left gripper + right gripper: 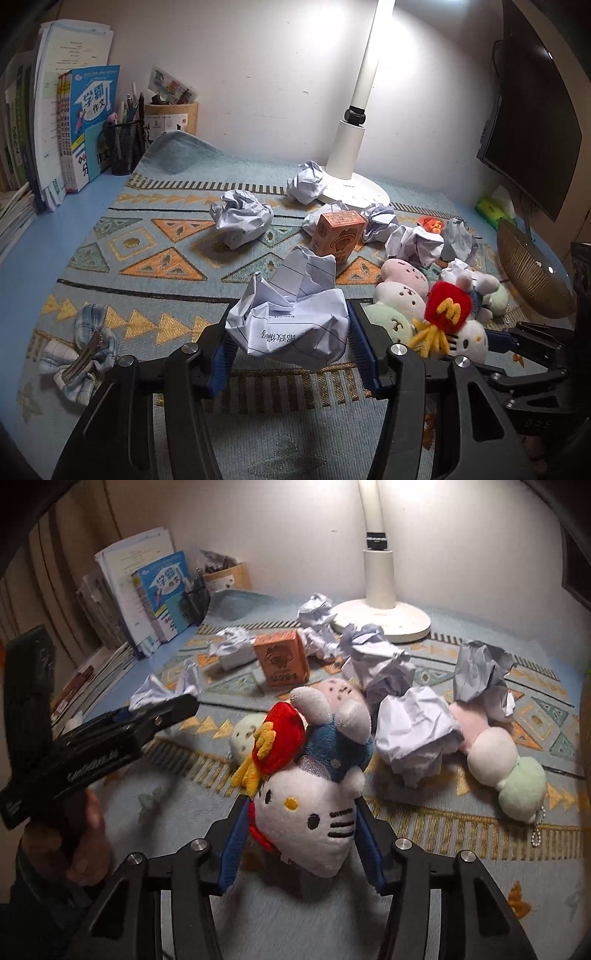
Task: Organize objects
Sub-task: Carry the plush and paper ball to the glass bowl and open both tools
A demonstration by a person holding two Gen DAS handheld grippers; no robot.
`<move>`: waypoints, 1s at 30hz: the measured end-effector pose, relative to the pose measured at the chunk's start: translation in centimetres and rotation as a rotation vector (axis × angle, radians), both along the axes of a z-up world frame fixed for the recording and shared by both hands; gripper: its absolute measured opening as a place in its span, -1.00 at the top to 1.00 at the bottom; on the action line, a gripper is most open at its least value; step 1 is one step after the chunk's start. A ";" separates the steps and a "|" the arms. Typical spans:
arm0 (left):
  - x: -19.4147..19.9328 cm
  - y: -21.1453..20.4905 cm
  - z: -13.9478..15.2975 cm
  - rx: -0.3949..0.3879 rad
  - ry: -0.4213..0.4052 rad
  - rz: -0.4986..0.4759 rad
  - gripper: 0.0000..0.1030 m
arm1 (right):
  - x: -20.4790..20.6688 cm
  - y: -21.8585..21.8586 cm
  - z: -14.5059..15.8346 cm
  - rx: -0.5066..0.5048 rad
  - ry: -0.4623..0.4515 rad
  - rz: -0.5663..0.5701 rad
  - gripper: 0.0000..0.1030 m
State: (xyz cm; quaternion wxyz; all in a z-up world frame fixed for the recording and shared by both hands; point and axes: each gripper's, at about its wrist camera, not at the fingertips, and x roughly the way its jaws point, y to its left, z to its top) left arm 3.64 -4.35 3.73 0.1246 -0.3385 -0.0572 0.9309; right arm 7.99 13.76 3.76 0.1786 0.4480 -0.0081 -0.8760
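The left gripper point(291, 345) holds a crumpled ball of lined paper point(291, 317); its jaws are partly closed, with the blue pads pressing both sides of the ball. The ball is clear of the patterned mat point(155, 258) and sits near the front centre of the desk point(74, 218).

The right gripper point(299, 838) is at the right of the left one. Its jaws are partly closed around the white cat plush point(310, 823), with both blue pads against the head. This plush lies at the near edge of a pile of soft toys: a red plush with yellow fringe point(280, 734) touches it on the left, and a blue plush point(340, 746) is just behind it. A string of pink, white and green plush balls point(495, 753) lies further right on the mat.

Beyond the toys, an orange carton point(282, 657) stands upright, surrounded by several more crumpled paper balls point(380, 661). The white lamp base point(382, 618) stands at the far side of the mat, against the wall.

At the far left, upright books point(92, 118) and a black mesh pen holder point(127, 146) stand on the blue desk. A checked cloth bundle point(83, 350) lies at the near left on the mat. A dark monitor point(532, 122) is at the far right.
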 end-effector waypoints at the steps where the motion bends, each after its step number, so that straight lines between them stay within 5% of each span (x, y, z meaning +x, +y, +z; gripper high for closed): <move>1: 0.0 -0.1 0.0 0.003 -0.001 0.001 -0.02 | 0.4 -0.1 -0.2 0.006 -0.031 0.038 -0.02; 5: 0.0 0.0 0.0 -0.004 0.000 0.000 -0.03 | 1.3 0.2 -0.5 0.141 -0.037 0.046 -0.07; 11: 0.0 -0.2 0.0 0.001 0.004 0.002 -0.03 | 1.2 3.2 0.6 0.071 -0.043 -0.085 -0.59; 13: 0.0 -0.2 0.0 0.001 0.005 0.000 -0.03 | 1.4 3.6 0.5 0.060 -0.056 -0.139 -0.62; 17: 0.0 0.0 0.0 0.000 0.007 -0.005 -0.03 | 1.4 3.3 -0.1 -0.006 -0.093 -0.235 -0.62; 19: 0.0 0.0 0.0 0.001 0.006 -0.006 -0.03 | 1.2 2.4 -0.2 0.047 -0.086 -0.269 -0.59; 23: 0.1 0.0 0.0 0.003 0.005 -0.009 -0.03 | 0.7 0.4 -0.7 0.155 -0.068 -0.263 -0.15; 25: 0.1 0.0 0.0 0.002 0.005 -0.010 -0.03 | 0.7 0.2 -0.9 0.175 -0.059 -0.275 -0.13; 30: 0.0 0.1 -0.1 -0.003 0.003 -0.008 -0.03 | 1.1 1.4 -0.5 0.082 -0.061 -0.258 -0.11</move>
